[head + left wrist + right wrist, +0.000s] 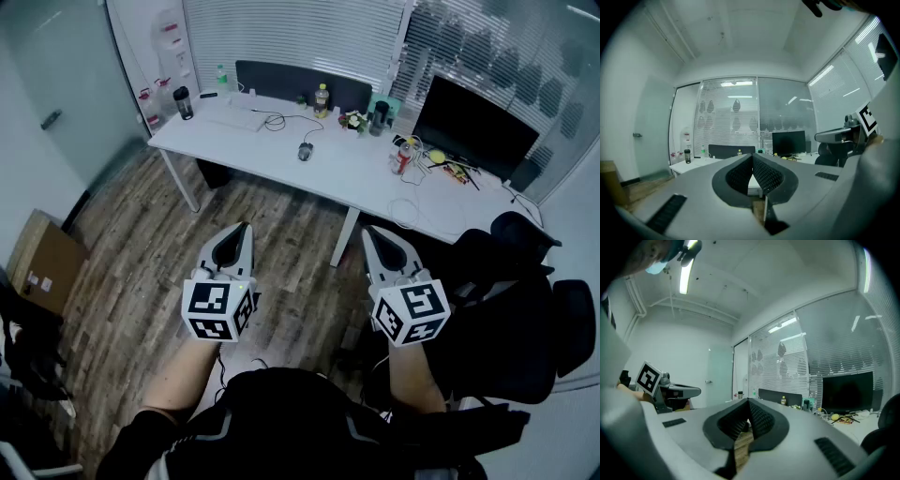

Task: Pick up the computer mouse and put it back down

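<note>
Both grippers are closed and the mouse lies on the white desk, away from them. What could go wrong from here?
1. The left gripper and right gripper are both shut; if the chosen one does not open before arriving, it may push the mouse instead of gripping it.
2. The mouse has a cable looping across the desk; a high lift could pull it tight and twist the mouse.

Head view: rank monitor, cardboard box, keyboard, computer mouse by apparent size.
1. monitor
2. cardboard box, a close second; it sits nearer the camera, so its true size is unsure
3. keyboard
4. computer mouse
</note>
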A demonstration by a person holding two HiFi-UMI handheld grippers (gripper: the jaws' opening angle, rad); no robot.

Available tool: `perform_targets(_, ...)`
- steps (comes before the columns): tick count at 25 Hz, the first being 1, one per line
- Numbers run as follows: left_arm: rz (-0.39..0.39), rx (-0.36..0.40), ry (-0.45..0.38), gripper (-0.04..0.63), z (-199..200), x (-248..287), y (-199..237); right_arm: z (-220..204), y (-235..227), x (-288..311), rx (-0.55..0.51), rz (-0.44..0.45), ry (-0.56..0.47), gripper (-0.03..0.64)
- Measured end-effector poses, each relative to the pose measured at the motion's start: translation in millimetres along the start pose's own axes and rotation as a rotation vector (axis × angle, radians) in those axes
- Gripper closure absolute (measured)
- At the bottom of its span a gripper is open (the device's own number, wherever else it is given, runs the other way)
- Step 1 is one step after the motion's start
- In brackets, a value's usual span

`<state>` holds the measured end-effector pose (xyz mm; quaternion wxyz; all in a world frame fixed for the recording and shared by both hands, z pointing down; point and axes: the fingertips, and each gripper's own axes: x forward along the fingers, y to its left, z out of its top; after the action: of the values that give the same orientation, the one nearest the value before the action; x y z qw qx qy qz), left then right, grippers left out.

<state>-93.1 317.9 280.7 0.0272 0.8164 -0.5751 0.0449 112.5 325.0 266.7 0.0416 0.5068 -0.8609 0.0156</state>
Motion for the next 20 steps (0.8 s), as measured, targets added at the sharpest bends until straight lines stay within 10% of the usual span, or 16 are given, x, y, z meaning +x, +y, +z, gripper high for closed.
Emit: perform_targets(20, -0.089, 0.043, 0.027, 0.566, 7, -1, -13, 5, 8, -4, 0.039, 0.013, -0.029, 0.615)
